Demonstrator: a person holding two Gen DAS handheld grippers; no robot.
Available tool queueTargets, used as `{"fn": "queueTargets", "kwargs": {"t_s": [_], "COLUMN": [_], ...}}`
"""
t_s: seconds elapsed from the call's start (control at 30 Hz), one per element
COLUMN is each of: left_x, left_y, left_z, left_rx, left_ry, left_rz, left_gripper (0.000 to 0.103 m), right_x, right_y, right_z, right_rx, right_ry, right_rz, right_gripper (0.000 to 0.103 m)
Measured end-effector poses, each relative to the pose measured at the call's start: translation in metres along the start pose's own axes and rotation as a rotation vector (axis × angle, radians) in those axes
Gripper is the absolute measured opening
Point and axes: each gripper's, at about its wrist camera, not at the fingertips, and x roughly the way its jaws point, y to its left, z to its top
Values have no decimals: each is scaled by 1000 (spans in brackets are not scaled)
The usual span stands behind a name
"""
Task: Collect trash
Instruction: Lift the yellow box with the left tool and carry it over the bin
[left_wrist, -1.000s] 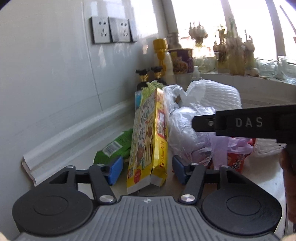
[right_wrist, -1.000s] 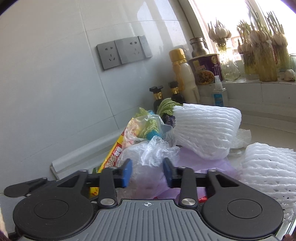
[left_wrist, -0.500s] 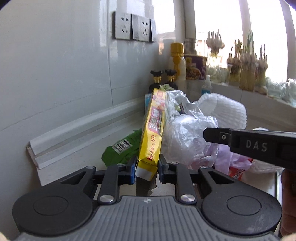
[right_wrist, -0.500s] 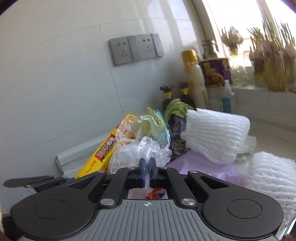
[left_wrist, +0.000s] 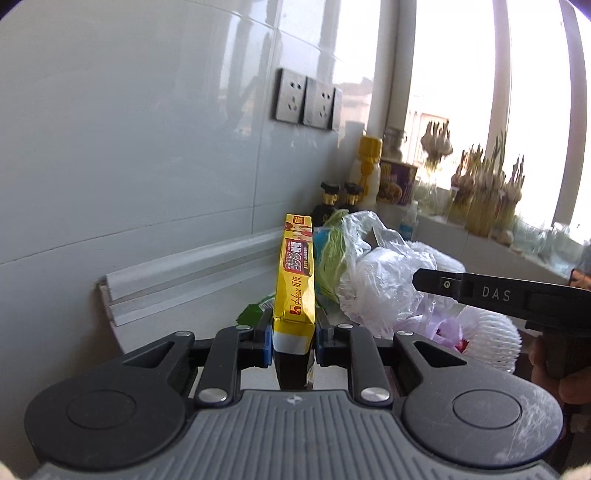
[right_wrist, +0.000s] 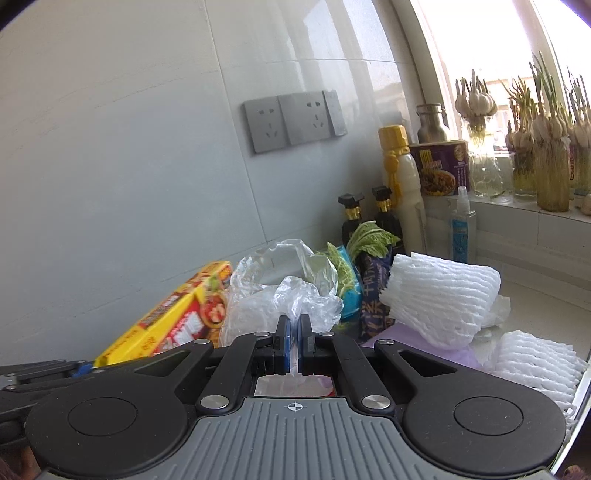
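My left gripper (left_wrist: 293, 332) is shut on the near end of a long yellow snack box (left_wrist: 295, 280), which is held edge-up above the counter. Pinched between the blue pads of my right gripper (right_wrist: 294, 328) is a crumpled clear plastic bag (right_wrist: 295, 291). The box (right_wrist: 177, 321) also shows at the left of the right wrist view. Behind the bag lies a heap of trash: cabbage leaves (right_wrist: 373, 240), a white foam net (right_wrist: 443, 295), a purple bag (right_wrist: 406, 336) and a green wrapper (left_wrist: 255, 312). My right gripper's black finger (left_wrist: 480, 293) crosses the left wrist view.
A yellow-capped bottle (right_wrist: 400, 177), two dark bottles (right_wrist: 352, 218), a purple tub (right_wrist: 439, 170) and a spray bottle (right_wrist: 461, 221) stand at the back. Jars of sprouting garlic (right_wrist: 550, 177) line the windowsill. A second foam net (right_wrist: 535, 365) lies at the right. White trim (left_wrist: 184, 273) runs along the tiled wall.
My left gripper closed on the yellow box and lifted it, turning it edge-up. The right gripper closed on the clear plastic bag and rose with it.
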Motion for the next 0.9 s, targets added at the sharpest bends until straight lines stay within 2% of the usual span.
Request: {"fn": "queueTargets", "kwargs": {"t_s": [0.37, 0.7, 0.9], "left_x": [-51, -89, -99], "left_y": [39, 72, 90], "left_z": [-8, -31, -48], "left_rx": [-103, -191, -254], "left_ry": [-26, -34, -12], "left_rz": [17, 87, 134], "left_gripper": [18, 18, 18], "right_x": [-14, -14, -11], "right_y": [18, 65, 98], "right_z": [8, -3, -16], "right_rx": [27, -56, -116], "right_ry": [23, 67, 108], "right_rz": [73, 159, 220], "right_gripper": [2, 2, 2]}}
